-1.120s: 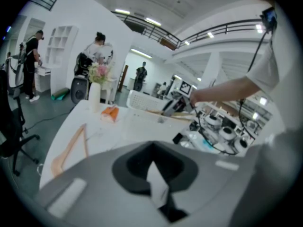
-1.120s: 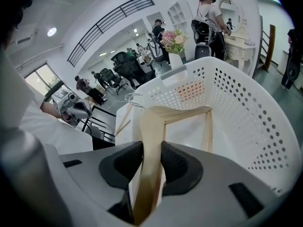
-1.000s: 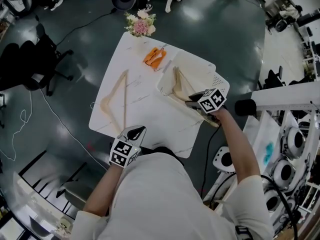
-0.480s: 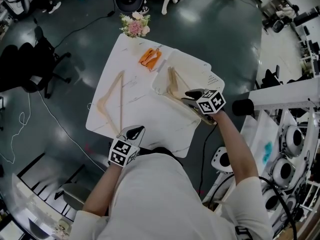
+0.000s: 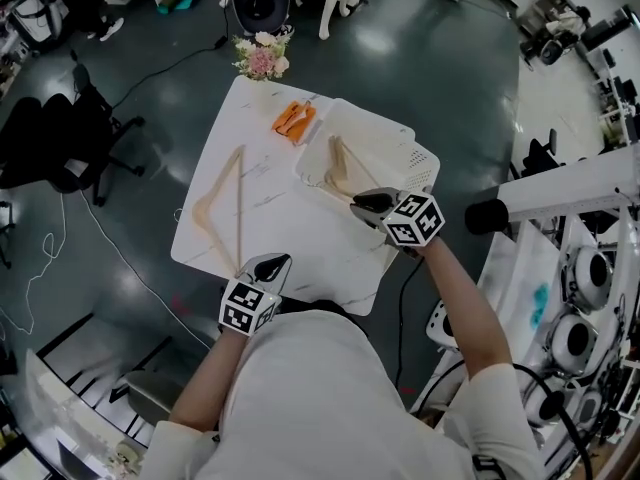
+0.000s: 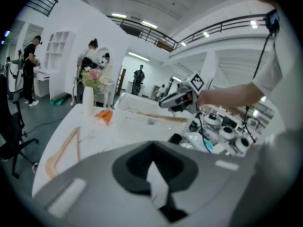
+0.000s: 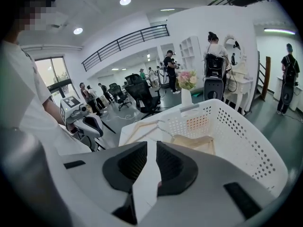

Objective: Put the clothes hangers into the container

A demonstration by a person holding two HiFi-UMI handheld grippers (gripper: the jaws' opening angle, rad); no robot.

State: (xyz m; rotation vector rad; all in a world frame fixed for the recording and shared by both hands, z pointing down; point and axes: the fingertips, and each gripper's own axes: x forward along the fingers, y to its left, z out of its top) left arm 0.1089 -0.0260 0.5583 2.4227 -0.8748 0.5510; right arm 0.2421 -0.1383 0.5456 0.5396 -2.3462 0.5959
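White table (image 5: 300, 238) holds one pale wooden hanger (image 5: 240, 213); left jaws together, right jaws just closing, empty.

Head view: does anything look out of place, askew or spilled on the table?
Nothing is spilled or damaged. One wooden hanger lies loose on the table, outside the white basket, while a second hanger already lies inside it.

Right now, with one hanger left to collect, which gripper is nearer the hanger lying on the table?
Left. The left gripper sits just beside the near end of the hanger; the right gripper, jaws just narrowed with nothing between, hovers by the basket, farther off.
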